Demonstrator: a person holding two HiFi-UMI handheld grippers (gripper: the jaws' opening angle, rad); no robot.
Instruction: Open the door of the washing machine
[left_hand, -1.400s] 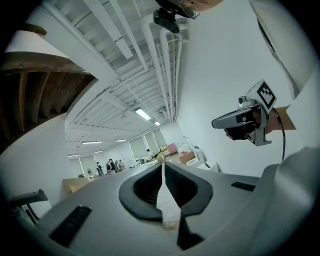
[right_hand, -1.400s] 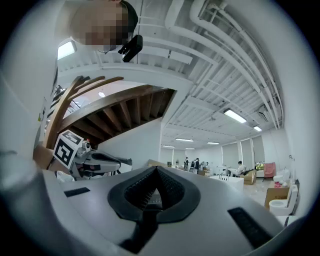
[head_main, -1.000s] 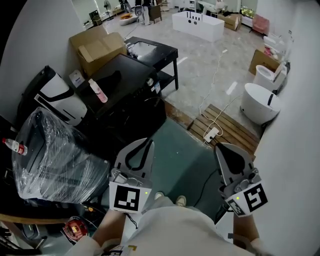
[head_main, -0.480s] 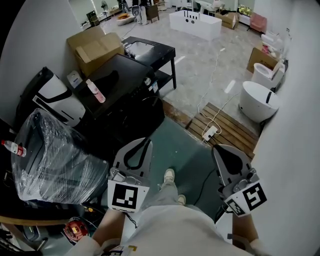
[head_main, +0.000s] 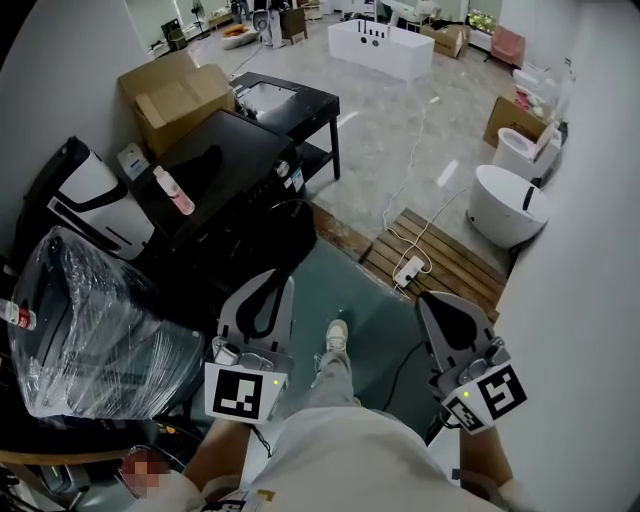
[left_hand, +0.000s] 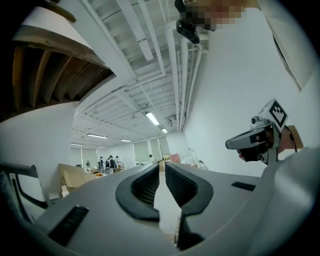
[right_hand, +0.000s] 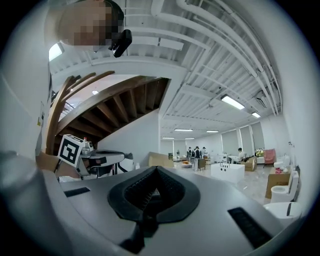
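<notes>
Left gripper (head_main: 272, 282) was closed, its jaws drawn together with only a thin slit between them and nothing in it. It was held out level in front of the person. The right gripper (head_main: 432, 298) was closed too, its tips meeting and empty, held level at the person's right.

The washing machine (head_main: 235, 190), a black box-shaped unit, stood on the floor ahead and to the left. In the head view the left gripper's tips lay just below its dark front face but did not touch it. The right gripper was well apart from it, over the green floor (head_main: 375, 300). A pink spray bottle (head_main: 172, 191) lay on the machine's top. A plastic-wrapped bundle (head_main: 90, 320) sat beside the machine, to the left of the left gripper. The person's shoe (head_main: 336, 335) showed between the two grippers.
</notes>
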